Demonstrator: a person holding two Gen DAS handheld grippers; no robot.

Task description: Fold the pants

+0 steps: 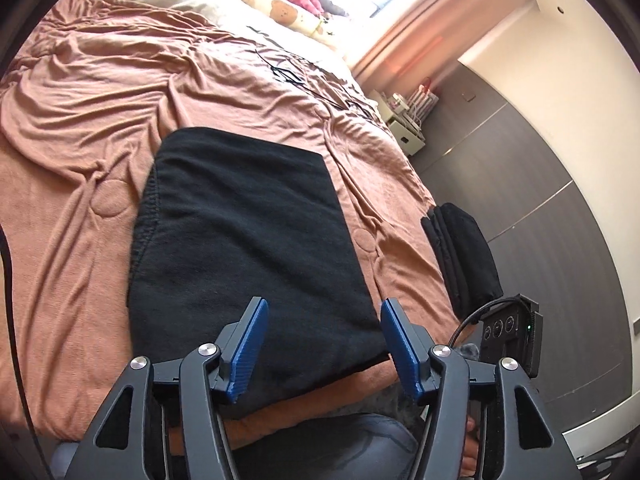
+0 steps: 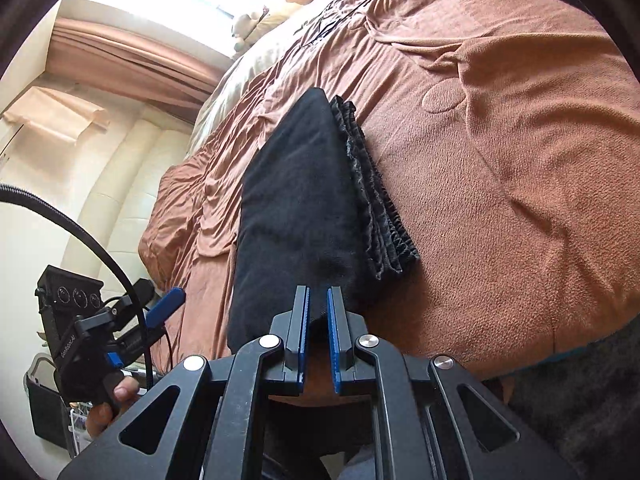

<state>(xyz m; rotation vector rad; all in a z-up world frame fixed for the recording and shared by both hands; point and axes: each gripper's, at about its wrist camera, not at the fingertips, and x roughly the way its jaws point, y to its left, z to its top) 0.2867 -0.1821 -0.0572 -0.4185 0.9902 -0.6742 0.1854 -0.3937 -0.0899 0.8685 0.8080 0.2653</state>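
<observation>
In the left wrist view, black pants lie folded into a flat rectangle on the brown bedspread, with the ribbed waistband along their left edge. My left gripper hovers over their near edge, open, with nothing pressed between its blue pads. A second black folded bundle lies at the bed's right edge. In the right wrist view this bundle shows several ribbed grey layers on its right side. My right gripper is shut on its near corner, with black cloth between the tips.
Pillows and soft toys sit at the head of the bed under a bright window. Thin black cables lie on the bedspread beyond the pants. A grey wardrobe front runs along the right. A hand holds the left tool.
</observation>
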